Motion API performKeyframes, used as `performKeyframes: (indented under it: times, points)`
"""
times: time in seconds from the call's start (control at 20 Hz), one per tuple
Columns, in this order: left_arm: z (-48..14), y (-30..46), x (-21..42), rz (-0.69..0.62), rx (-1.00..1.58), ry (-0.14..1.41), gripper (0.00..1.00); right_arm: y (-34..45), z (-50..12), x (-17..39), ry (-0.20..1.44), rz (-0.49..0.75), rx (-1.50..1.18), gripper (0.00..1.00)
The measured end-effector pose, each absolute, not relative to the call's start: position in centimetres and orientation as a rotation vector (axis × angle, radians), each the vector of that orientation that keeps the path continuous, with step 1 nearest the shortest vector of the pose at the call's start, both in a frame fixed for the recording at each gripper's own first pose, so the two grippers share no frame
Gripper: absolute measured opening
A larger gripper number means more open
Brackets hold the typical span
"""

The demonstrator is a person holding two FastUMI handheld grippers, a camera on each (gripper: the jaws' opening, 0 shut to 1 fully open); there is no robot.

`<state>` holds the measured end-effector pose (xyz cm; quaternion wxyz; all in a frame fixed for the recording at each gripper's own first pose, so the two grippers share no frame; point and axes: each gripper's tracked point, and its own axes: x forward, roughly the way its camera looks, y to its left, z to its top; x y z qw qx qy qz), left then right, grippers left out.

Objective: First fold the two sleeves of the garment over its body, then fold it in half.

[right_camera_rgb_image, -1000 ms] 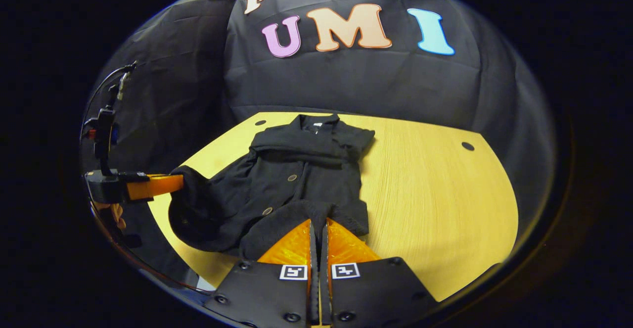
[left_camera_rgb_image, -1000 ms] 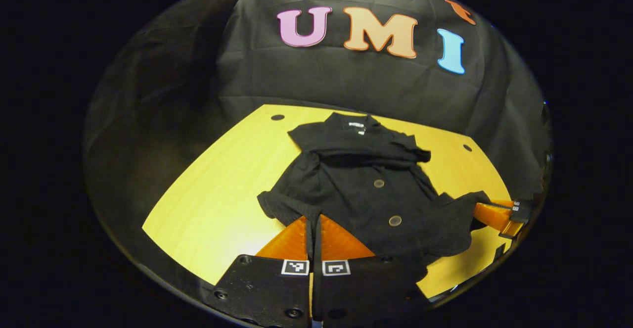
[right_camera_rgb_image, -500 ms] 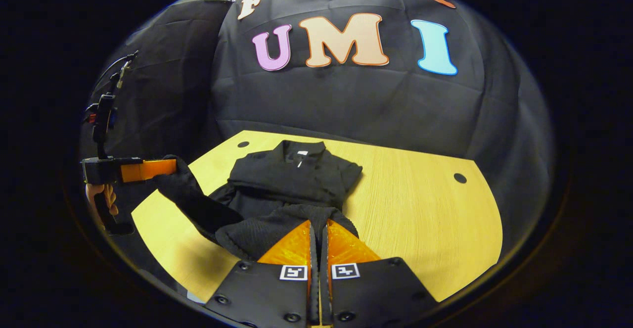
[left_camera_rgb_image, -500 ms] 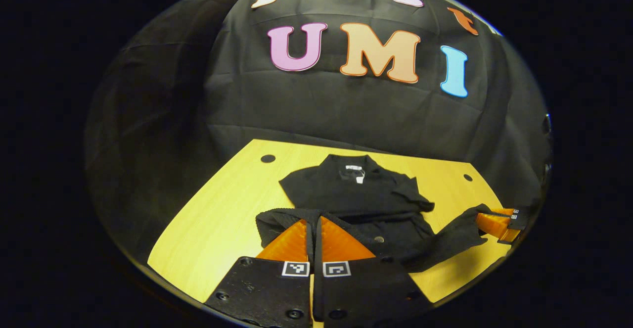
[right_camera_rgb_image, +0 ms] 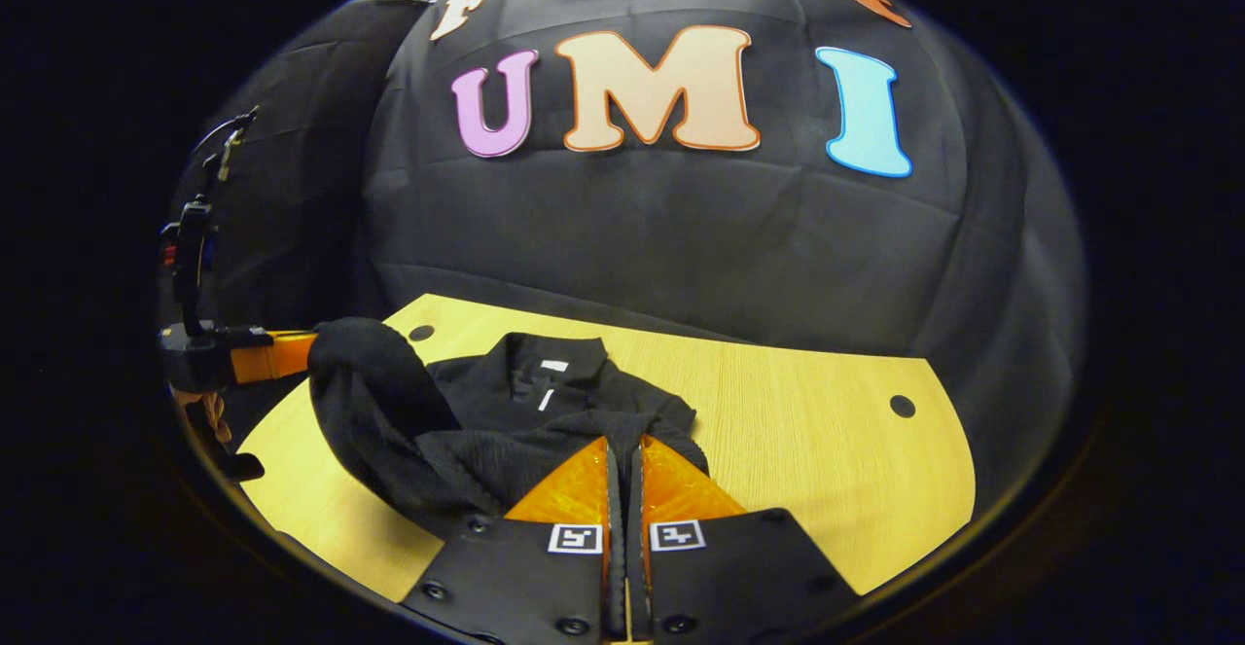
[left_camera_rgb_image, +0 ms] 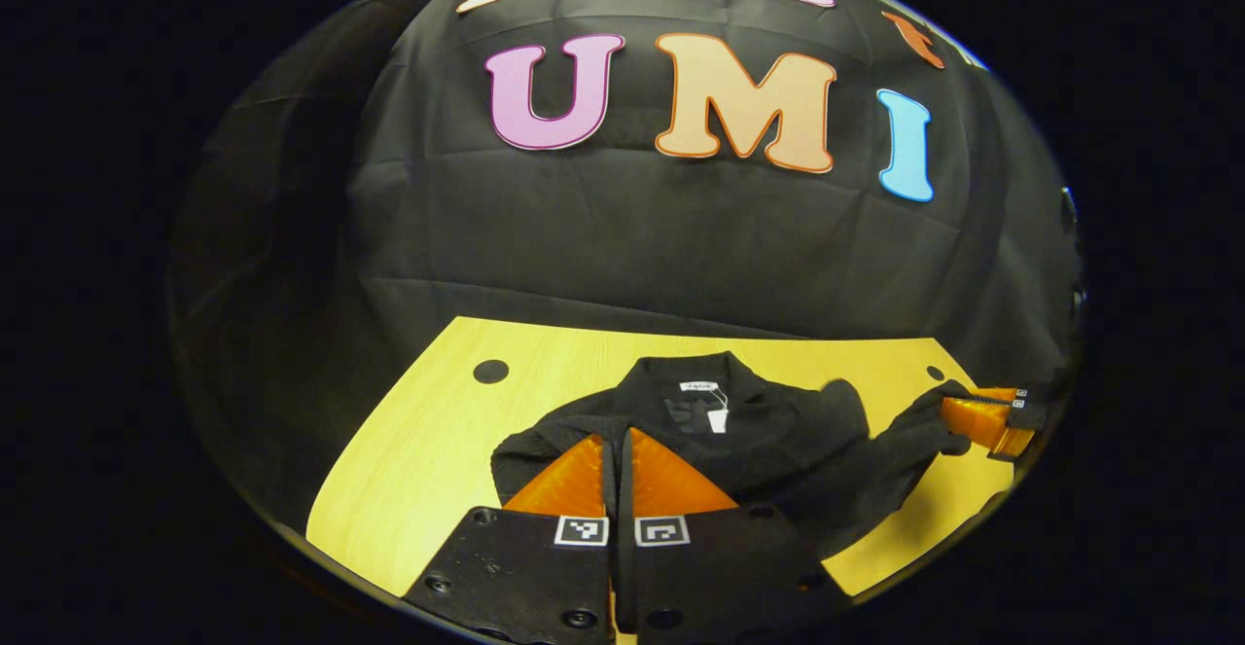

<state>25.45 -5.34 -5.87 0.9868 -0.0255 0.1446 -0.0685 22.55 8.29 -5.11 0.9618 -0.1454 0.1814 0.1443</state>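
Both grippers, L [left_camera_rgb_image: 617, 446] & R [right_camera_rgb_image: 623, 450], clamped on garment [left_camera_rgb_image: 749, 421] hem, lifted toward collar [right_camera_rgb_image: 545, 358] for half-fold.

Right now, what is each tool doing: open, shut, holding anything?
Left tool: shut on the hem of the black garment, lifted off the table.
Right tool: shut on the garment's hem too.

Left gripper [left_camera_rgb_image: 617, 446] pinched on black garment [left_camera_rgb_image: 768, 431] hem, near edge of yellow table [left_camera_rgb_image: 438, 431]. Right gripper [left_camera_rgb_image: 978, 421] grips hem at far right; collar far.
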Motion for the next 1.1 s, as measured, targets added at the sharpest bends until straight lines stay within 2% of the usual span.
performKeyframes:
  times: [0.15, 0.2, 0.35, 0.4, 0.45, 0.5, 0.55, 0.85, 0.9, 0.95, 1.1]
  points:
    - [-6.5, -4.9, 29.2, -0.128, -0.053, 0.297, 0.0, 8.7, -5.5, 26.5, 0.38, 0.254, -0.289, 0.04]
    - [-7.0, -4.8, 30.4, -0.124, -0.051, 0.304, 0.0, 8.9, -5.9, 28.0, 0.387, 0.245, -0.284, 0.0]
    - [-8.9, -5.0, 33.5, -0.13, -0.043, 0.337, 0.0, 9.5, -7.5, 31.4, 0.417, 0.215, -0.276, 0.03]
    - [-9.7, -5.2, 34.5, -0.132, -0.034, 0.344, 0.0, 9.6, -8.3, 32.5, 0.424, 0.207, -0.278, 0.0]
    - [-10.3, -5.4, 35.3, -0.137, -0.023, 0.352, 0.0, 9.7, -8.9, 33.3, 0.434, 0.197, -0.279, 0.03]
    - [-11.0, -5.6, 36.0, -0.143, -0.011, 0.36, 0.0, 9.8, -9.6, 34.1, 0.446, 0.19, -0.278, 0.0]
    - [-11.6, -5.8, 36.6, -0.146, 0.003, 0.364, 0.0, 9.8, -10.3, 34.7, 0.457, 0.184, -0.279, 0.03]
    - [-14.0, -6.2, 38.6, -0.15, 0.044, 0.392, 0.0, 9.5, -12.8, 36.9, 0.489, 0.163, -0.259, 0.06]
    - [-14.3, -6.1, 38.7, -0.145, 0.047, 0.398, 0.0, 9.5, -12.7, 37.1, 0.478, 0.161, -0.258, 0.08]
    - [-14.5, -6.0, 38.7, -0.14, 0.048, 0.403, 0.0, 9.7, -12.4, 37.4, 0.459, 0.175, -0.251, 0.19]
    - [-14.2, -5.9, 38.5, -0.139, 0.039, 0.398, 0.01, 9.8, -10.5, 37.6, 0.409, 0.179, -0.214, 0.35]
